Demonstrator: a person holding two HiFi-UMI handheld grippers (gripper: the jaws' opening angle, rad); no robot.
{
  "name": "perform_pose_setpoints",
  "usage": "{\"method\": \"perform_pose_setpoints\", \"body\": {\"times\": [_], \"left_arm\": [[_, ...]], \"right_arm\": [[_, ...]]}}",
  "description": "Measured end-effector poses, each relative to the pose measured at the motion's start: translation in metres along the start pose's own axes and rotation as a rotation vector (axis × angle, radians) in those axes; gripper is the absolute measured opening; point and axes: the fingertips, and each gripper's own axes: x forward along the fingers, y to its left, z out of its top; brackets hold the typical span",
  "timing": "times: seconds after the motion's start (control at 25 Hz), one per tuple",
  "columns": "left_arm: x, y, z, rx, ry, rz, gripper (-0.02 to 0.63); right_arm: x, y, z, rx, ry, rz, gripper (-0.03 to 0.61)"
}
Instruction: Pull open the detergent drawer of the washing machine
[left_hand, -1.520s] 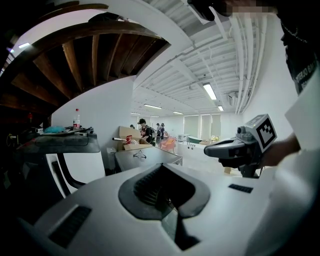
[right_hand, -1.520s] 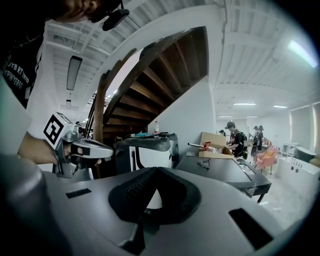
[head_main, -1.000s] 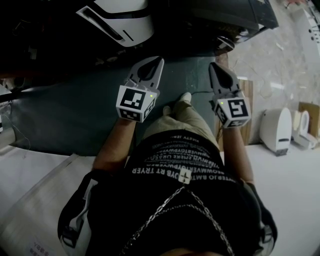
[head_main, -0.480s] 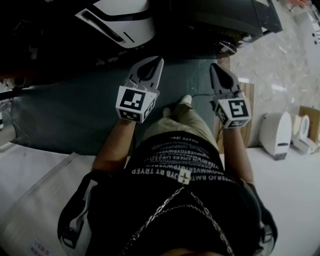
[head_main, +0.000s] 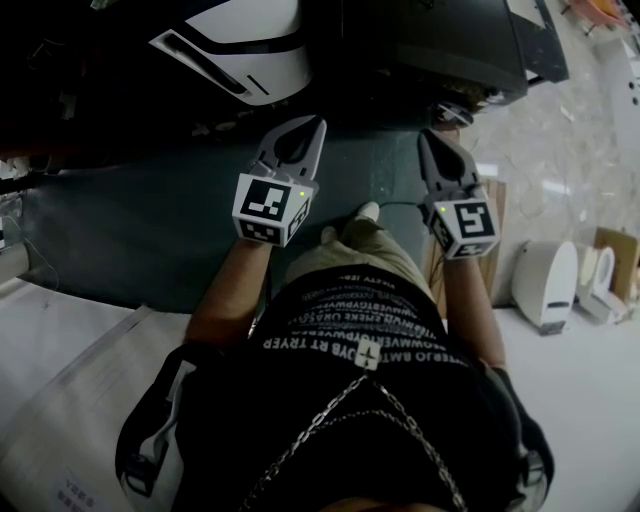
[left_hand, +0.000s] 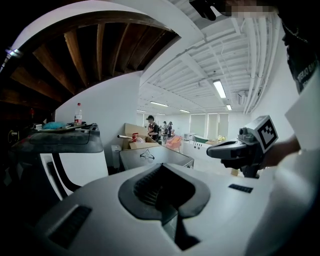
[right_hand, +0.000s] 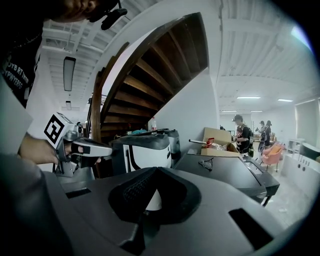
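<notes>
Head view: left gripper (head_main: 319, 122) and right gripper (head_main: 424, 133), jaws clenched empty; reaching the still-unseen drawer ahead shut, I'd bump, not grip.

- Wooden staircase (right_hand: 150, 65): curves overhead, its treads seen from below.
- Cardboard box (right_hand: 216, 136): open, against the white wall.
- People (right_hand: 243, 132): standing in the bright far room, just beside the box.
- Pink chair (right_hand: 274, 152): near those people.
- Strip lights (left_hand: 219, 89): lit, along the white ceiling.
- Bottle (left_hand: 78, 113): upright, red-capped, far left.
- White rounded fixture (head_main: 545, 282): on the pale floor, right of the dark mat (head_main: 130, 240).
</notes>
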Motion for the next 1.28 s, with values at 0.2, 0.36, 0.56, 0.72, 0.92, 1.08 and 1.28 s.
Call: {"method": "perform_pose_setpoints", "body": {"times": [0.2,0.36,0.56,0.72,0.92,1.08,1.28], "left_arm": [[0.022,0.008,0.010,-0.006,-0.003,0.012,0.005],[0.037,0.015,0.015,-0.006,-0.001,0.030,0.005],[0.054,0.021,0.021,-0.018,0.003,0.054,0.005],[0.069,0.019,0.025,-0.021,0.005,0.068,0.005],[0.075,0.020,0.016,-0.019,0.035,0.107,0.005],[0.078,0.025,-0.007,-0.045,0.090,0.131,0.005],[0.085,0.037,-0.026,-0.058,0.130,0.134,0.005]], "right_arm": [[0.020,-0.018,0.008,-0.006,0.000,0.022,0.003],[0.033,-0.031,0.013,-0.014,0.002,0.044,0.003],[0.045,-0.054,0.019,-0.041,-0.006,0.049,0.003],[0.050,-0.071,0.020,-0.033,0.004,0.064,0.003],[0.054,-0.089,0.013,-0.024,0.017,0.084,0.003],[0.064,-0.103,0.002,-0.013,0.014,0.093,0.003],[0.084,-0.104,-0.014,0.020,0.048,0.096,0.003]]}}
